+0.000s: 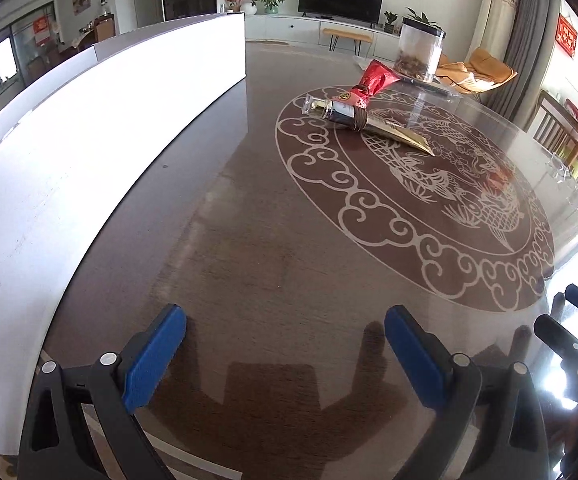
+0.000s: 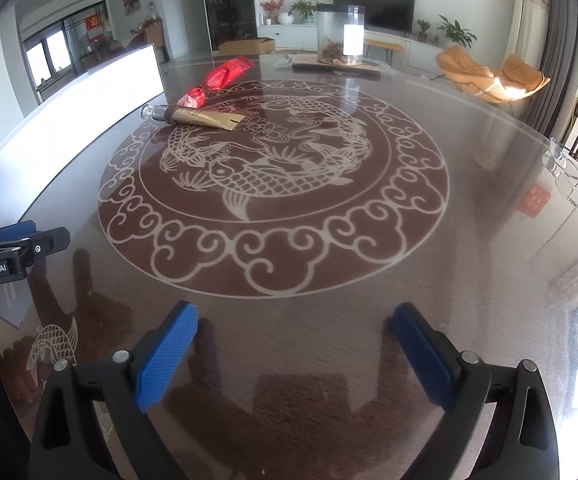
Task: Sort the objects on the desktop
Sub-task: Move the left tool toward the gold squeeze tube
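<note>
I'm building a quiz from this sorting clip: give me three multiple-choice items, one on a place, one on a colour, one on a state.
1. Where does the gold tube lie?
A. On the fish pattern's left edge, by the red packet
B. Inside the clear jar
C. On the white board

2. What colour are the gripper pads?
A. Red
B. Blue
C. Green

3. What state is the right gripper in?
A. Shut on the tube
B. Shut on nothing
C. Open, holding nothing

Answers:
1 A, the tube rests flat on the table over the pattern's rim, next to the packet.
2 B, both views show blue pads.
3 C, its fingers stand wide apart above bare tabletop; the left gripper is open too.
</note>
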